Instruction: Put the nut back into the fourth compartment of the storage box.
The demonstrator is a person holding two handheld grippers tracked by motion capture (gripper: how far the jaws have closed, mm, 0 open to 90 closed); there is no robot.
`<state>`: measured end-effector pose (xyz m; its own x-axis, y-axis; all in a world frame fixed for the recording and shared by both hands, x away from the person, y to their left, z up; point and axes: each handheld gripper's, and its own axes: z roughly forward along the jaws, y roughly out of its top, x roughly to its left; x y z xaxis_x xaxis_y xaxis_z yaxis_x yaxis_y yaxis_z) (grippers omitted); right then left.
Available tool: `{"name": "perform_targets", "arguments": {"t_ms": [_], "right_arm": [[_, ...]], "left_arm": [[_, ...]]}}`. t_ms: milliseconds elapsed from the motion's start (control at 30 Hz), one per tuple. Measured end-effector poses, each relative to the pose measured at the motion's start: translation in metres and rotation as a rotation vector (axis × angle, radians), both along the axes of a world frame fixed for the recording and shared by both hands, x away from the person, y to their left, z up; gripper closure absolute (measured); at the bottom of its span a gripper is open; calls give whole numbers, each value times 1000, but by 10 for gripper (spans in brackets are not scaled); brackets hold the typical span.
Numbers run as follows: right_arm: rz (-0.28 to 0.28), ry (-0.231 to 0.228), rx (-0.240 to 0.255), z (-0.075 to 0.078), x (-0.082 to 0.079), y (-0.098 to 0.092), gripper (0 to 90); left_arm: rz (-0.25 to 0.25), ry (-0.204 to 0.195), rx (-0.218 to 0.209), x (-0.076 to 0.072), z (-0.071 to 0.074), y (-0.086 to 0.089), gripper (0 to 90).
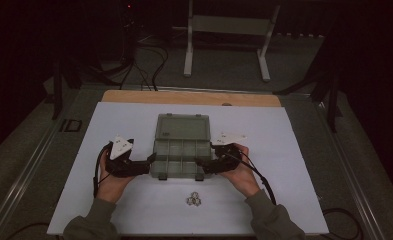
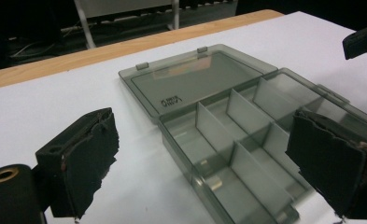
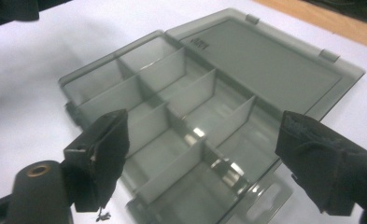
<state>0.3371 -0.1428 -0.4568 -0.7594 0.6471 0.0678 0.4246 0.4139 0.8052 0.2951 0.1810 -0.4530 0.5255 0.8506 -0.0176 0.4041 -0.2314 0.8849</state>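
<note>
Nearest, small metal nuts (image 1: 194, 199) loose on the white tabletop (image 1: 134, 210), not yet sorted. Beyond, left gripper (image 1: 151, 161) and right gripper (image 1: 200, 163), fingers spread, flanking the compartment box (image 1: 179, 152); lid (image 1: 182, 127) already open, compartments empty.

small metal pieces (image 1: 194, 199): near the white sheet's (image 1: 134, 120) near edge, too small to identify
organiser box (image 2: 237, 135): near corner cut off in left gripper view

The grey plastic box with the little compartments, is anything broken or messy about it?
Nothing looks broken. The smoky grey see-through plastic box lies open and square on the white table sheet, lid flat behind, compartments empty. The small shiny metal pieces sit outside it in a tidy cluster near the person.
</note>
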Motion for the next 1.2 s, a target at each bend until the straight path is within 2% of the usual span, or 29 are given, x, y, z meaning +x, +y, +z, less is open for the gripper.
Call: {"name": "perform_targets", "arguments": {"t_ms": [100,133,233,333,400,567,867,1067,1200], "right_arm": [[22,-10,-10,-1,-8,0,157],[27,-10,-9,-1,-10,0,155],[37,-8,1,-1,-14,0,151],[57,-13,-3,-3,-20,0,151],[57,-16,2,-4,-24,0,155],[77,-5,7,-7,-32,2,167],[129,13,-30,-17,-51,12,191],[144,18,-61,-24,-58,15,218],[161,23,-68,-28,-62,16,291]], "left_arm": [[-4,-1,3,-7,0,1,86],[-7,-5,9,-13,0,3,86],[-2,-7,14,-19,-1,5,84],[7,-3,-8,-28,-3,8,85],[4,-4,-4,-34,-4,9,84],[7,-9,8,-39,-7,9,85],[11,-12,14,-48,-9,10,89],[19,-9,14,-47,-10,12,92],[18,-10,14,-45,-11,12,96]]}}
